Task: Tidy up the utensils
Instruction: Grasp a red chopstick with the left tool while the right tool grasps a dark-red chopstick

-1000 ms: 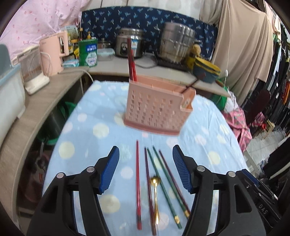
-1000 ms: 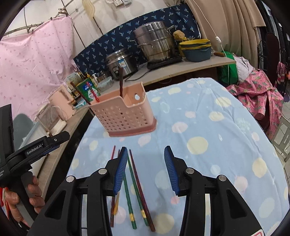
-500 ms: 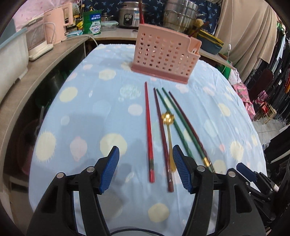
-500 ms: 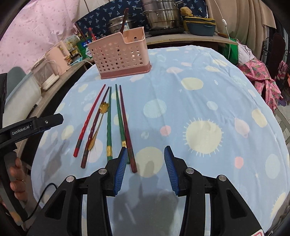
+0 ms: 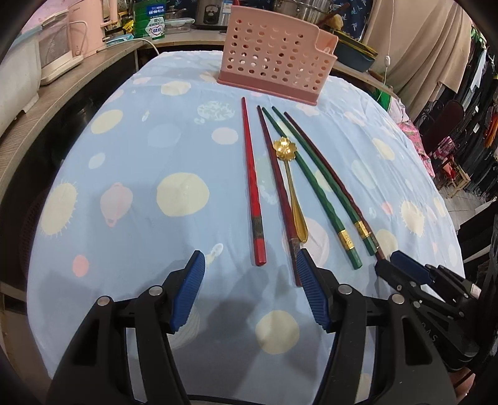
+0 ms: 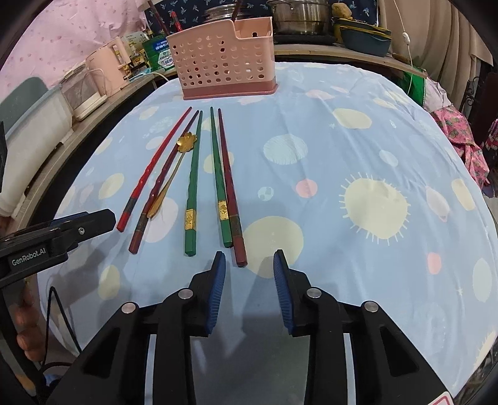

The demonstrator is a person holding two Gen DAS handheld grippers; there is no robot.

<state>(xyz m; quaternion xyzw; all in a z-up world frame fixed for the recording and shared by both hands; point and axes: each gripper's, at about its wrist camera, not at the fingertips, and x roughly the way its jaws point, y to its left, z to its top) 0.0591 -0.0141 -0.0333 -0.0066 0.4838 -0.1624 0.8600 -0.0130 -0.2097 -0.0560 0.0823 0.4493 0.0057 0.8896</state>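
Observation:
A pink perforated utensil holder (image 5: 275, 56) (image 6: 225, 64) stands at the far side of the table. In front of it lie a red chopstick (image 5: 251, 183) (image 6: 154, 168), two dark red chopsticks (image 5: 277, 187) (image 6: 228, 183), two green chopsticks (image 5: 311, 180) (image 6: 193, 180) and a gold flower spoon (image 5: 288, 174) (image 6: 174, 169). My left gripper (image 5: 249, 264) is open and empty, low over the near ends of the red chopsticks. My right gripper (image 6: 247, 261) is open and empty, just behind the rightmost dark red chopstick's end.
The table wears a blue cloth with pale dots (image 5: 130, 174) (image 6: 358, 174). A curved wooden counter (image 5: 62, 90) carries a pink kettle (image 5: 88, 28), a green tin (image 6: 157, 56) and steel pots (image 6: 298, 15). Clothes hang at the right (image 5: 435, 62).
Both grippers have pulled back and dropped from near the holder to the near ends of the utensils. Both stay open and empty; the utensils have not moved.

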